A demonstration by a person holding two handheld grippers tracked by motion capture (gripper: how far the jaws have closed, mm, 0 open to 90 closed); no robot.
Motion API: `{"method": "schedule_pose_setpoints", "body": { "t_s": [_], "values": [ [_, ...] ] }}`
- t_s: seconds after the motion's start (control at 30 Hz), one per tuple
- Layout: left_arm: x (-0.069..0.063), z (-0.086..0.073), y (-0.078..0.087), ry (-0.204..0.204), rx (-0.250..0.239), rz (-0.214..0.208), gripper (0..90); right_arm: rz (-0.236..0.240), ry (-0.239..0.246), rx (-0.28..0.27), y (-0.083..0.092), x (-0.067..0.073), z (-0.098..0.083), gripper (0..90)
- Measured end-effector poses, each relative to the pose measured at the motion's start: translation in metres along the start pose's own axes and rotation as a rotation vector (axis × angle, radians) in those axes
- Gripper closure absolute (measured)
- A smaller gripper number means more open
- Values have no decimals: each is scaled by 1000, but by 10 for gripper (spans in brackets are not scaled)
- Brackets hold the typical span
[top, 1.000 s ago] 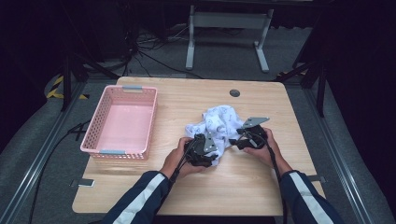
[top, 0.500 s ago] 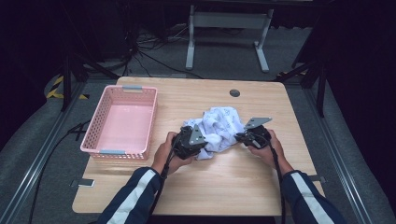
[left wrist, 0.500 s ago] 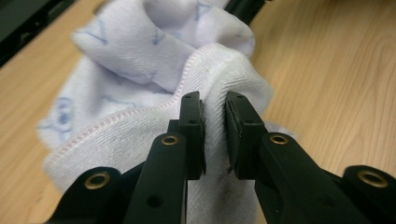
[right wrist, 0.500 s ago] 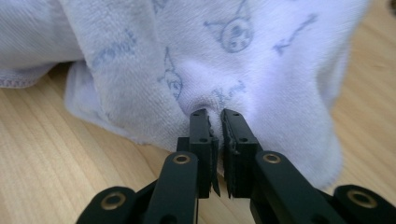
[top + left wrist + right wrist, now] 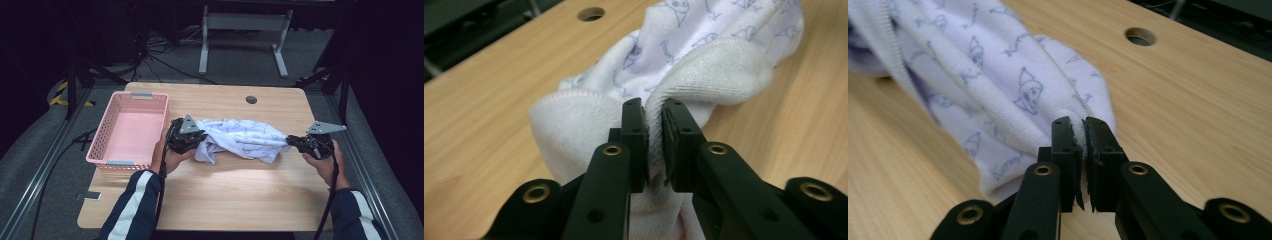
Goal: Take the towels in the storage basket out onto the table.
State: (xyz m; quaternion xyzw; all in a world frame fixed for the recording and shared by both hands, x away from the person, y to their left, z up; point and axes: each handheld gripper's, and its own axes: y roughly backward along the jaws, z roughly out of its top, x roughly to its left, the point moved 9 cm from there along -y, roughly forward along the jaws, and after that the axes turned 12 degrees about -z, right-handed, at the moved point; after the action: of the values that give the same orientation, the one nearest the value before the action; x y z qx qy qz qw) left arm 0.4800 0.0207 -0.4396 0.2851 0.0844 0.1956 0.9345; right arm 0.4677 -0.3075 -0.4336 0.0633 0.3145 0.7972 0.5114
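Cloth (image 5: 240, 139), white with a small blue print, stretches across the middle of the high view between both tools. At its left end the left gripper (image 5: 192, 141) is clamped on a folded edge; at centre right the right gripper (image 5: 292, 142) pinches the other end. Left of them sits a pink basket (image 5: 102, 150) on the wooden table (image 5: 225, 195).

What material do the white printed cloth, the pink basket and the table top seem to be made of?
Cloth: soft terry-like cotton, probably; looped pile and a stitched hem show in the left gripper view, with small blue printed figures.
Pink basket: moulded plastic, likely; its walls are a uniform, slightly glossy lattice.
Table top: wood or wood-look laminate; pale grain lines, smooth matt surface. Which one, I cannot tell.
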Motion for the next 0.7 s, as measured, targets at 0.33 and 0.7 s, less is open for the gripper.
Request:
{"method": "schedule_pose_setpoints", "body": {
  "t_s": [0.33, 0.7],
  "values": [
    [-8, -14, -8, 9, 74, 21, 512, -68, 2, 163, -20, -15, -36, 744],
    [-1, -5, -23, 90, 11, 89, 333, 74, 121, 41, -44, 41, 19, 373]
  ]
}}
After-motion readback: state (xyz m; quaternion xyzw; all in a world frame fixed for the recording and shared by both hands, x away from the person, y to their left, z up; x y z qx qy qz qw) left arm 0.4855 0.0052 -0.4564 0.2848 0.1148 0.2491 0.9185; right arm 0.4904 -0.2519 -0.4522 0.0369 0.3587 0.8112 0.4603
